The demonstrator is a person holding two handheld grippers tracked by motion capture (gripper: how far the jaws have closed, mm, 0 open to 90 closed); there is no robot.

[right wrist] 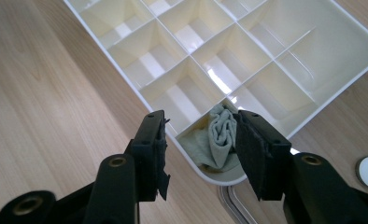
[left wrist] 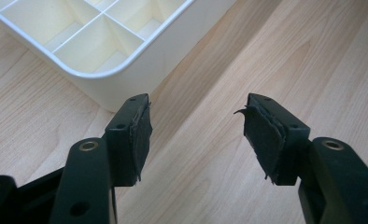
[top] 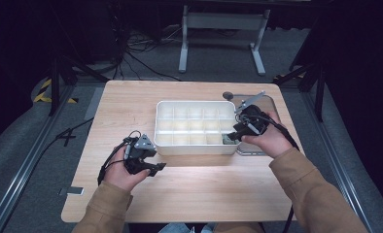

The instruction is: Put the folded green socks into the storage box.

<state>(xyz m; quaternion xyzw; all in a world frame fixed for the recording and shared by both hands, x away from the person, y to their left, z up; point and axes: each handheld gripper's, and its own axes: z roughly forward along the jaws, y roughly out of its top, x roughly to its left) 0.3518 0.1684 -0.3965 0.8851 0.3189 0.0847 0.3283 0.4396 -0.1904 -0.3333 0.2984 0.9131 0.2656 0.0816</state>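
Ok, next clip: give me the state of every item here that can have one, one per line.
Left hand-held gripper: open, holding nothing, over bare table beside the tray's corner.
Right hand-held gripper: open, jaws astride the tray's corner compartment.
Divided tray: white, uncovered, flat on the table.
Cloth: grey-green, crumpled, lying in that corner compartment, not gripped.
Other compartments: those in view look empty.

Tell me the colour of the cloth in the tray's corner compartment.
Pale grey-green; the cloth shows best in the right gripper view.

Cloth in tray corner compartment
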